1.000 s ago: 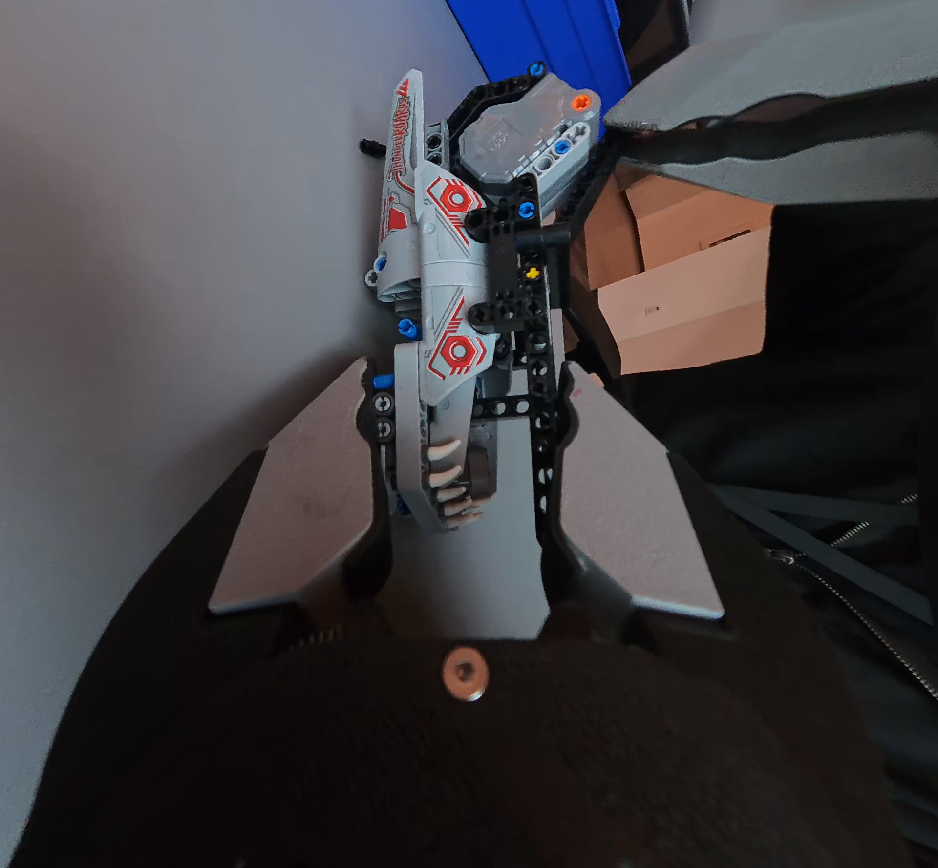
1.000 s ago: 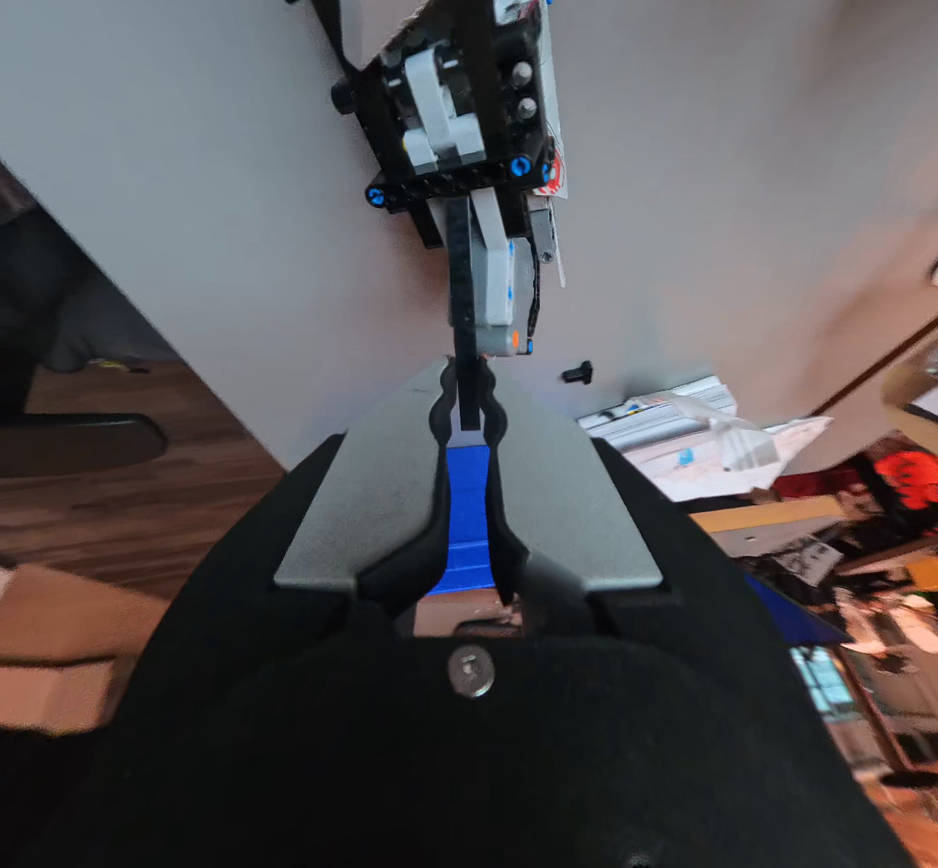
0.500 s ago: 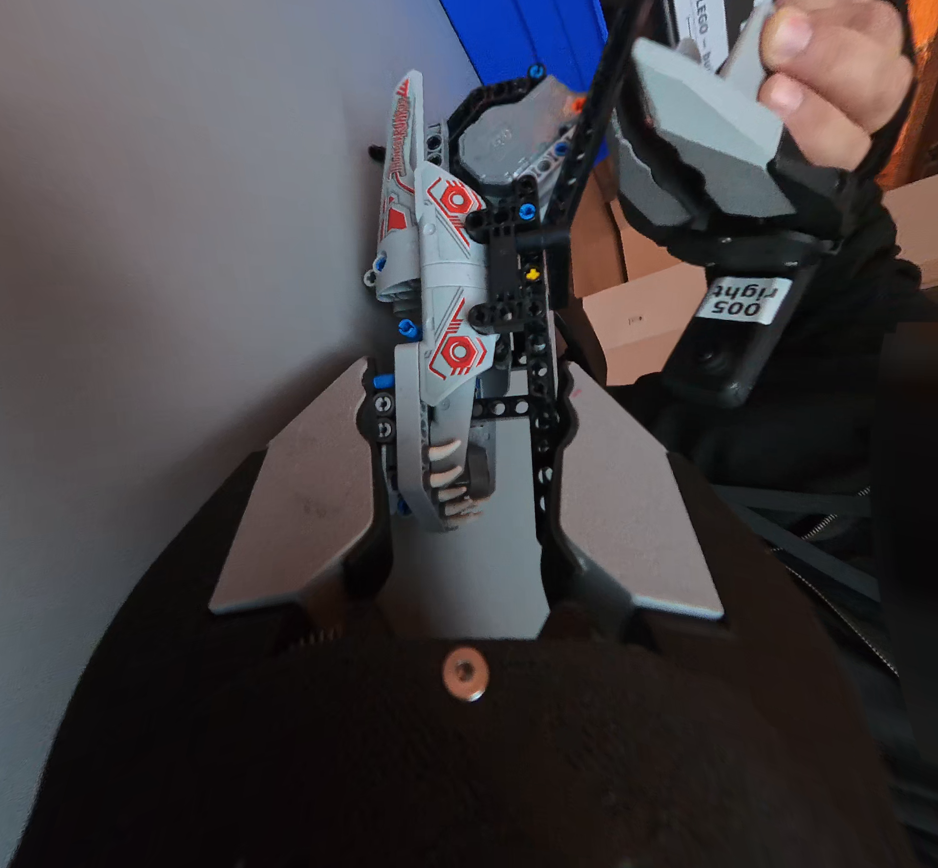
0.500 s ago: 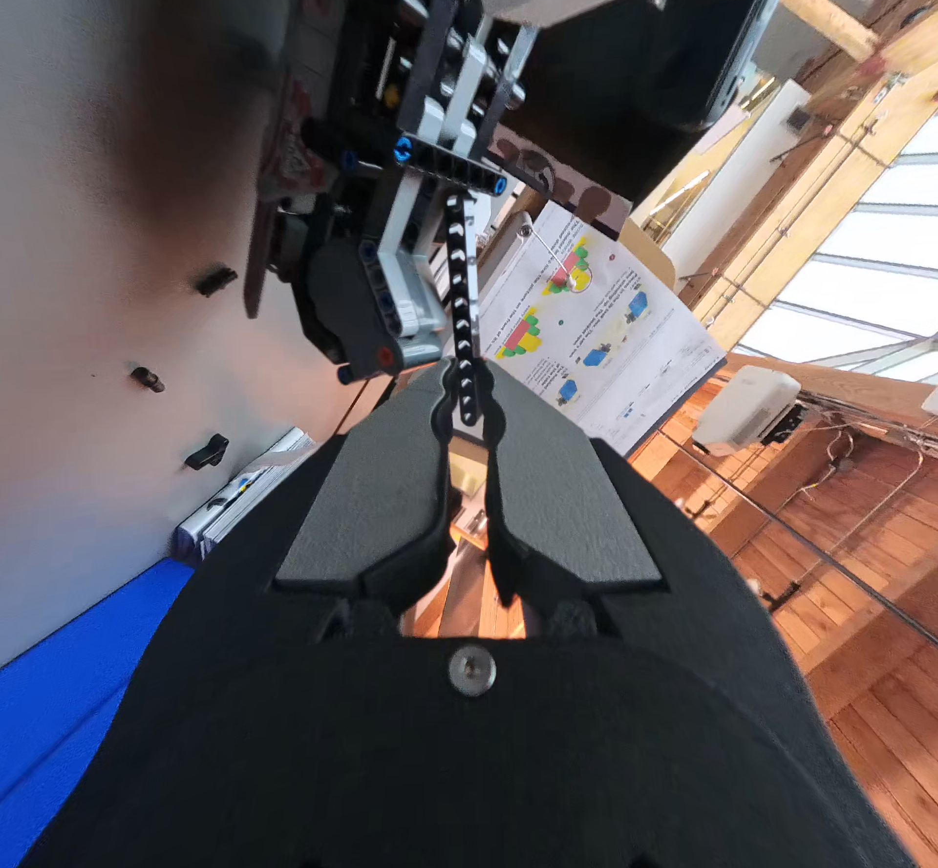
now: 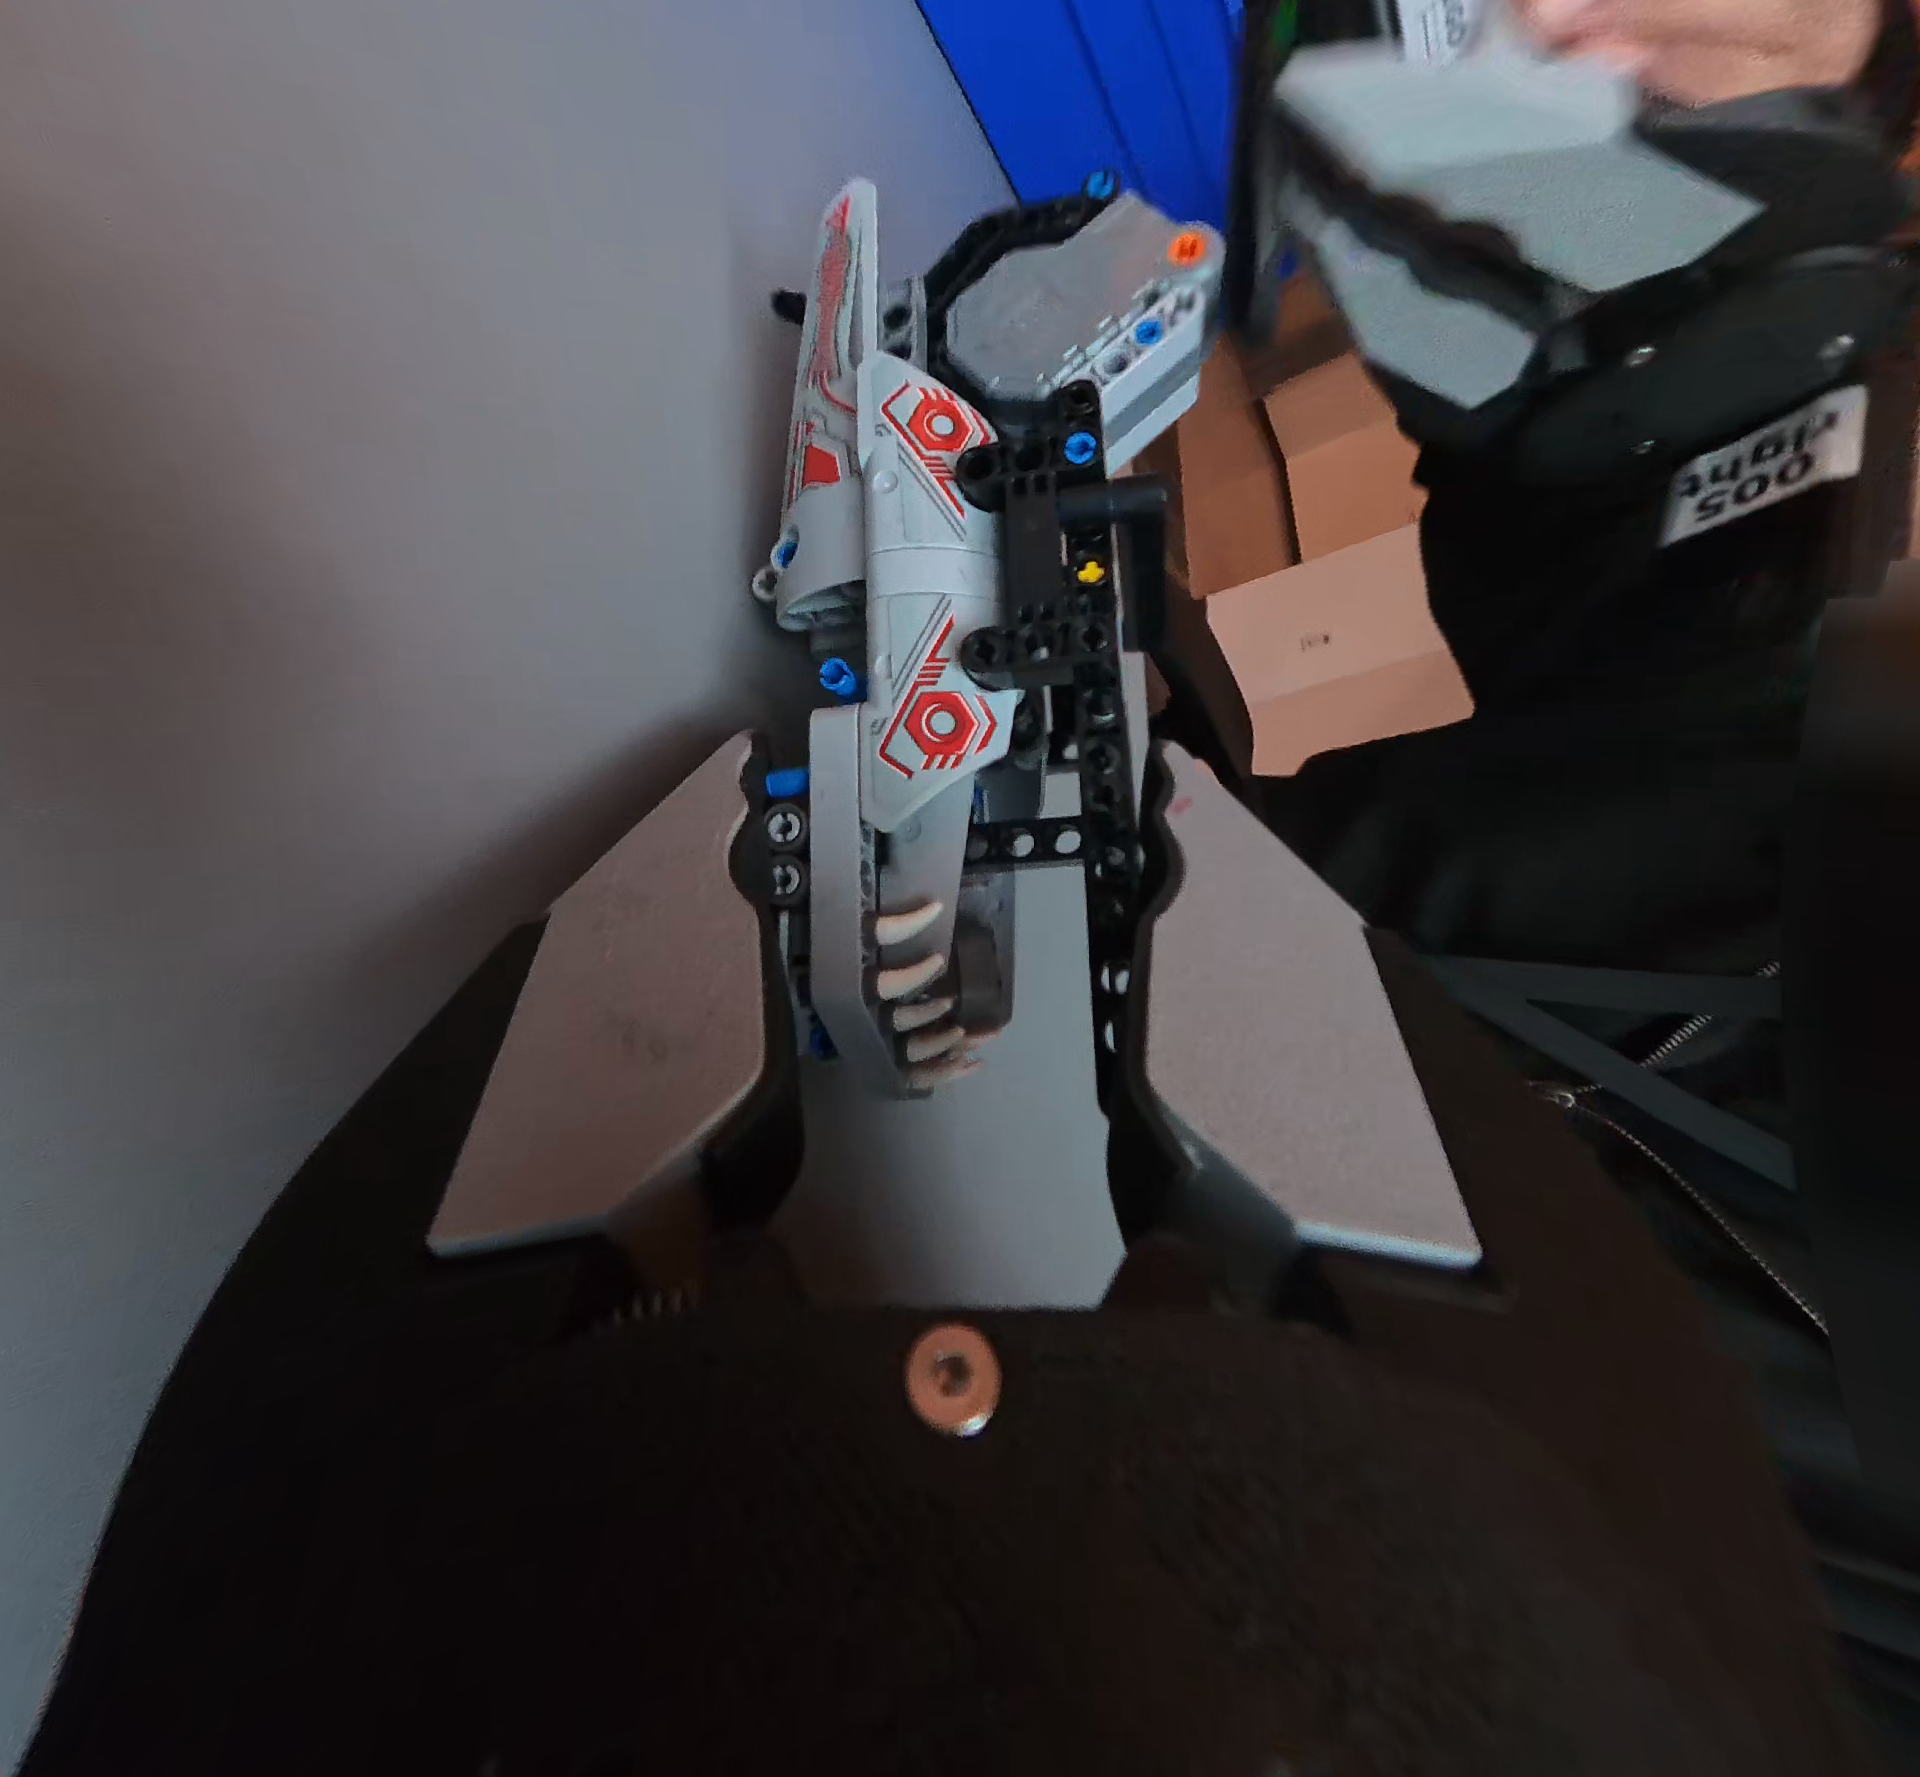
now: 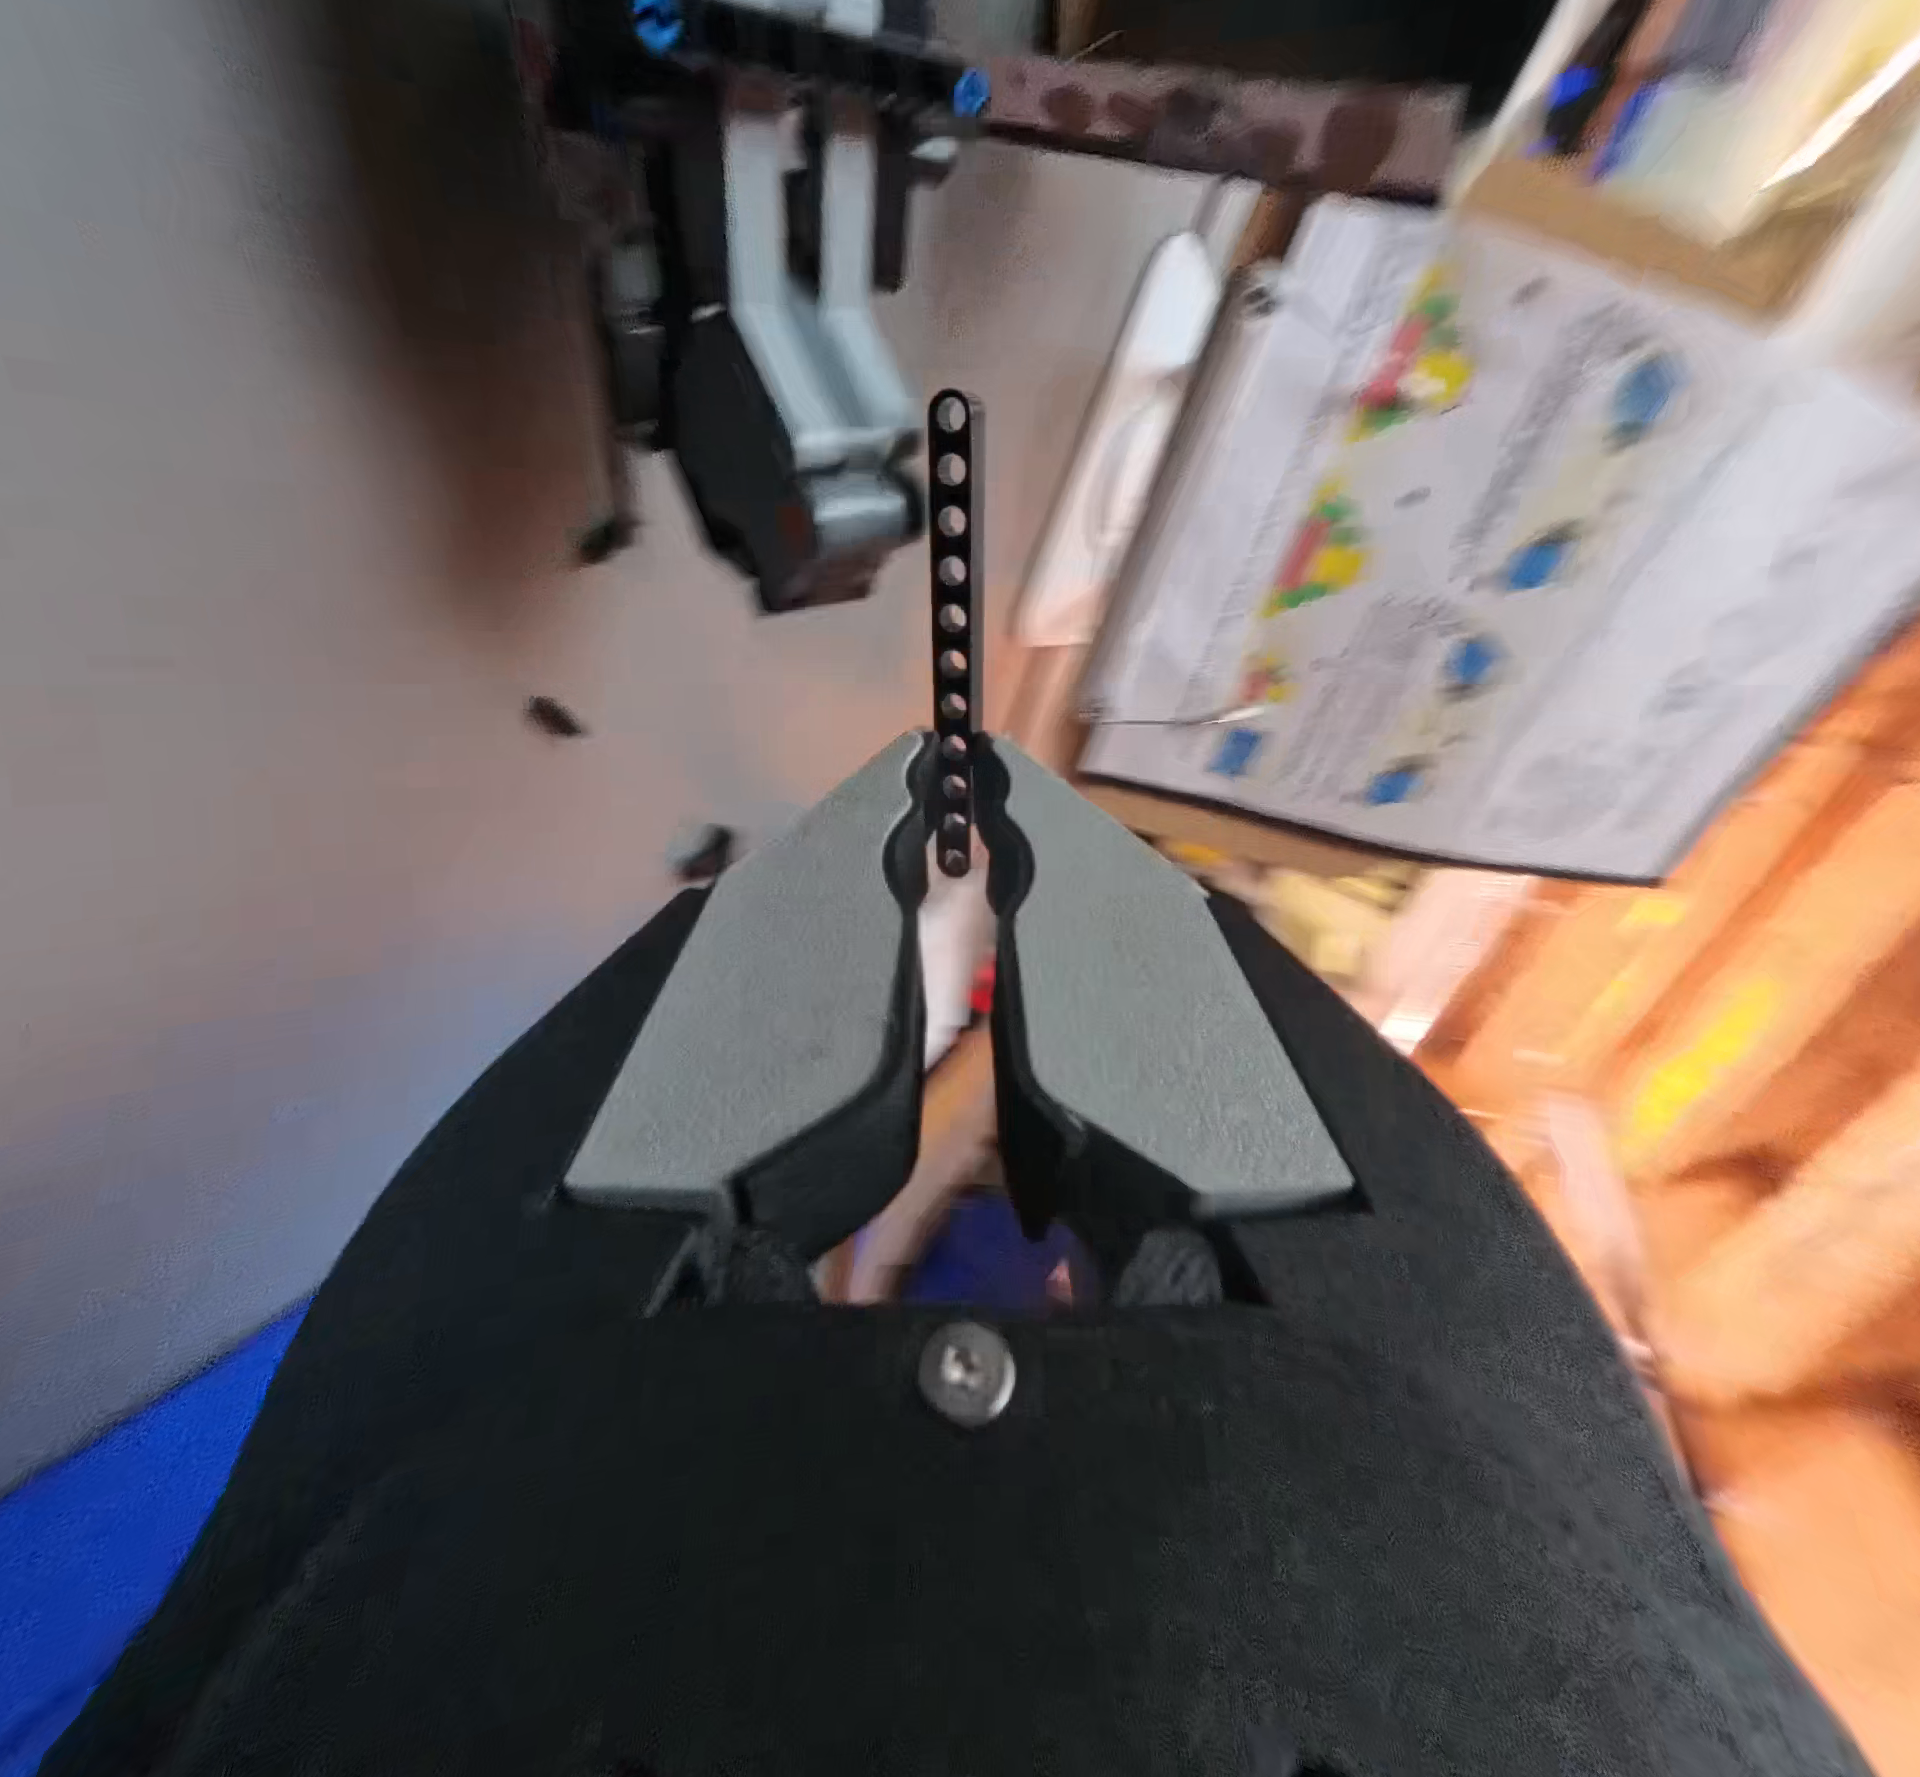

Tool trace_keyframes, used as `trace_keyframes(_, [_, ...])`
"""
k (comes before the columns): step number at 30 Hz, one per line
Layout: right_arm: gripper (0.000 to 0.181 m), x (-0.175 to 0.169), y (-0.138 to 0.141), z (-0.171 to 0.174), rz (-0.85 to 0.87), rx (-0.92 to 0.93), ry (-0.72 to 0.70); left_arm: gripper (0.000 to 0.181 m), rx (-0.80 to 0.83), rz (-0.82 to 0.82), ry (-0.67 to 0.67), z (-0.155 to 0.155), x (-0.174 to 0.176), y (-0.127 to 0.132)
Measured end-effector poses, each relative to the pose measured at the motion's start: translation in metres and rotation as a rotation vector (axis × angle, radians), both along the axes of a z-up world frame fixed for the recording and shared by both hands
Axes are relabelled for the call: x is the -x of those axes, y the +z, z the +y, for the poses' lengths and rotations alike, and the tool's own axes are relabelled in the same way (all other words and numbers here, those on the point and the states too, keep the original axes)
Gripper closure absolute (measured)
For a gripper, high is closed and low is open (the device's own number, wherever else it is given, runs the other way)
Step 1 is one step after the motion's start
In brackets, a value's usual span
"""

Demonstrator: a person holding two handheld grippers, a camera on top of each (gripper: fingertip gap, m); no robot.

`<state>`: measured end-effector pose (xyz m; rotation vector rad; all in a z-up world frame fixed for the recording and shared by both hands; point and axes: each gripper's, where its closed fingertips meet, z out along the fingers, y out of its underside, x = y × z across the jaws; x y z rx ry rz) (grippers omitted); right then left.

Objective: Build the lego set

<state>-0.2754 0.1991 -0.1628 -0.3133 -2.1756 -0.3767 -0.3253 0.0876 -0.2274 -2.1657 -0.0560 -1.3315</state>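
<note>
Our left wrist view shows the lego model close up — grey panels with red hexagon marks, black beams, a row of pale teeth — lying against the pale surface. The left claw is spread about as wide as the model's lower end and clamps it, one finger on the black pin block, the other on the long black beam. The right claw appears at upper right as a blurred grey shape, gripped by a hand; cardboard boxes sit behind it.

Our right wrist view gives what the left cannot: the right claw is nearly pressed together, pinching the lower end of a thin black holed beam, which stands upright and free of the model. An open instruction booklet lies to the right. This view is smeared; the model's upper part is cut off and small dark pieces on the surface are hard to identify.
</note>
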Motion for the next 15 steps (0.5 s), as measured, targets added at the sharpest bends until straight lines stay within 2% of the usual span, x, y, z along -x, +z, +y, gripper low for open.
trace_keyframes(1, [0.179,-0.015,-0.015,0.002,-0.066,0.134,-0.066,0.112,-0.015,0.03,0.02,0.001,0.005,0.002])
trace_keyframes(4, [0.179,-0.055,-0.056,-0.003,-0.199,0.519,-0.246,0.113,-0.098,0.266,0.033,0.004,0.014,0.006])
trace_keyframes(8, [0.179,-0.077,-0.091,-0.002,-0.277,0.751,-0.355,0.114,-0.149,0.574,-0.05,0.005,0.01,0.007])
trace_keyframes(11, [0.181,-0.084,-0.1,-0.016,-0.329,0.933,-0.372,0.114,-0.021,0.602,-0.13,0.002,0.005,0.0])
trace_keyframes(15, [0.181,-0.084,-0.1,-0.021,-0.366,1.068,-0.405,0.114,0.136,0.522,-0.253,0.003,0.004,0.018])
